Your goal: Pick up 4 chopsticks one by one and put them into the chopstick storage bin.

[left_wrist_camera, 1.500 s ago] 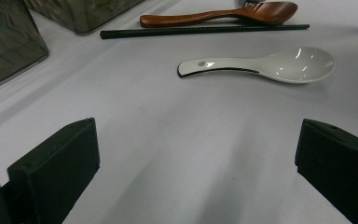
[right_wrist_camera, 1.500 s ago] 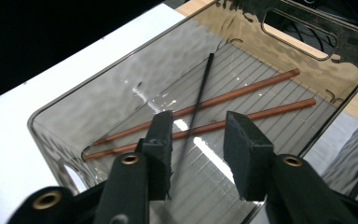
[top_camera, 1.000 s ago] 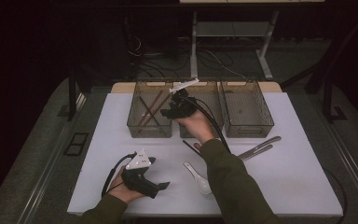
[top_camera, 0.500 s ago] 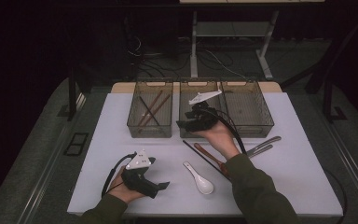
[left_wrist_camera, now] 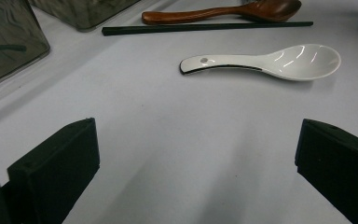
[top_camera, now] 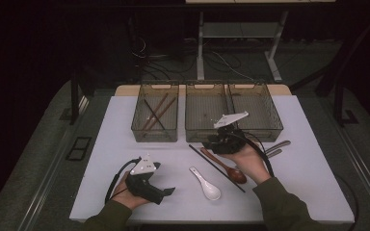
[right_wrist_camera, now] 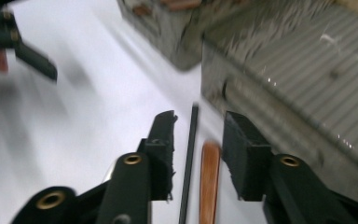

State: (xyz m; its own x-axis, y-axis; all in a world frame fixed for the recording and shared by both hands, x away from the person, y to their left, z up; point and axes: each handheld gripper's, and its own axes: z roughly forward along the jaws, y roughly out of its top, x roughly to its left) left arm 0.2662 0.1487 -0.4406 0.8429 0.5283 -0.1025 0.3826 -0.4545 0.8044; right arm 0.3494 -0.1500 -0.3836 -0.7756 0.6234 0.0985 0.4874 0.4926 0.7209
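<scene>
Right hand-held gripper [top_camera: 214, 143] down over black chopstick [top_camera: 217, 167]
Swung back from far trays [top_camera: 207, 132] to mid-desk; jaws just narrowing, not yet pinching, chopstick and brown spoon [top_camera: 224, 166] handle lying between. Pickup looks next. Left hand-held gripper [top_camera: 166, 192] parked wide open, near left, white spoon [left_wrist_camera: 265, 63] ahead.

Left tool [top_camera: 166, 191] jaws wide, right tool [right_wrist_camera: 196, 140] (jaws just narrowing) low

Three bins [top_camera: 155, 130] stand side by side at the back of the counter [top_camera: 318, 173]; sticks [top_camera: 156, 113] lie in the left one. Before the middle bin, a chopstick [top_camera: 217, 168] lies beside a spoon [top_camera: 224, 166], and a ladle [top_camera: 205, 183] lies left of both. Tongs [top_camera: 277, 147] lie right.
</scene>
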